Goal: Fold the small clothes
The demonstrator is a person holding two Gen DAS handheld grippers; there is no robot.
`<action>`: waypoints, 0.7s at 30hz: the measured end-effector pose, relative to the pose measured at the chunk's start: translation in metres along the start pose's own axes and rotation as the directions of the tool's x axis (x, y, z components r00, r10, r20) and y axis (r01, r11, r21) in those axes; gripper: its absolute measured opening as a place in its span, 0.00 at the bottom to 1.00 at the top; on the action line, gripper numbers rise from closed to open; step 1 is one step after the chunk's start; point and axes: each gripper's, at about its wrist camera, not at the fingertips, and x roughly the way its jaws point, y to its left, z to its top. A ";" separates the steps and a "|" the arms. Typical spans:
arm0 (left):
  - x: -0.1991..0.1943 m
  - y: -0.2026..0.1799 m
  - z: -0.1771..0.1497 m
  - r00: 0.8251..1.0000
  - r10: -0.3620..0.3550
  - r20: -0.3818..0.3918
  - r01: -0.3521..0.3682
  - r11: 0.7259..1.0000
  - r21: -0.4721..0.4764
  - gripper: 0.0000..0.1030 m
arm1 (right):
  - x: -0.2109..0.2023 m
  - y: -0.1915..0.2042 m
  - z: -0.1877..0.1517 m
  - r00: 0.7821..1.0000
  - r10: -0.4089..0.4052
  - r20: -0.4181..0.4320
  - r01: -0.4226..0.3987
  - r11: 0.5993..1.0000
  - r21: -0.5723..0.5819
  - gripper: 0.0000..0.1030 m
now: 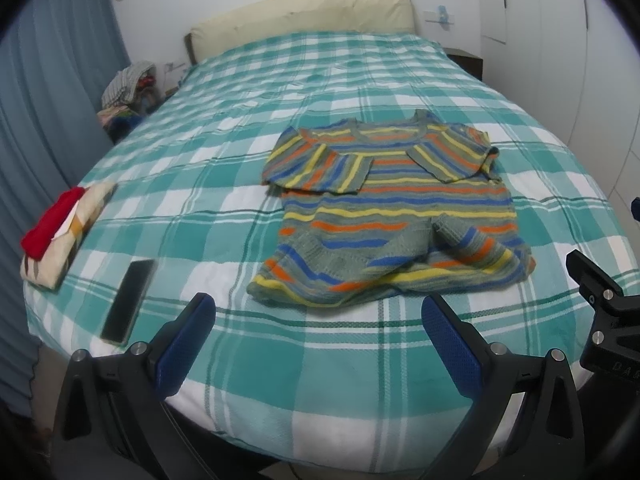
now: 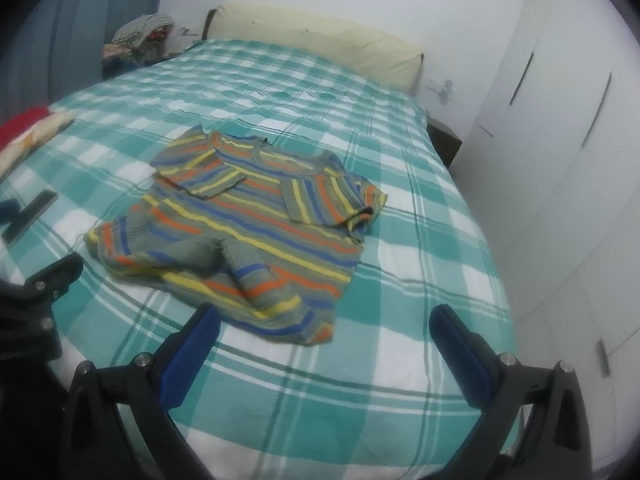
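Note:
A small striped knit sweater (image 1: pixel 384 208) in grey, yellow, orange and blue lies flat on the green-and-white plaid bed (image 1: pixel 224 184). Both sleeves are folded in across its chest and its near hem is rumpled. It also shows in the right wrist view (image 2: pixel 256 232). My left gripper (image 1: pixel 318 312) is open and empty, just in front of the sweater's near hem. My right gripper (image 2: pixel 324 324) is open and empty, just short of the sweater's near right corner. Part of the right gripper's body shows in the left wrist view (image 1: pixel 600 304).
A folded stack of clothes, red on cream (image 1: pixel 60 232), lies at the bed's left edge with a black phone (image 1: pixel 128 300) beside it. A cream headboard (image 1: pixel 304 16), a pile of clothes (image 1: pixel 128 80) at the far left, blue curtains and white wardrobe doors (image 2: pixel 560 160) surround the bed.

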 end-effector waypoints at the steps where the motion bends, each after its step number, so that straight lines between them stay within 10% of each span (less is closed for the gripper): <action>1: 0.000 0.000 0.000 1.000 0.000 -0.002 0.000 1.000 0.002 1.00 | 0.002 -0.002 -0.001 1.000 0.001 -0.006 -0.001 1.000 0.012 1.00; 21: 0.000 -0.009 -0.001 0.999 -0.029 -0.014 0.029 1.000 -0.008 1.00 | 0.005 -0.005 -0.009 0.999 0.034 -0.037 -0.031 0.996 0.082 1.00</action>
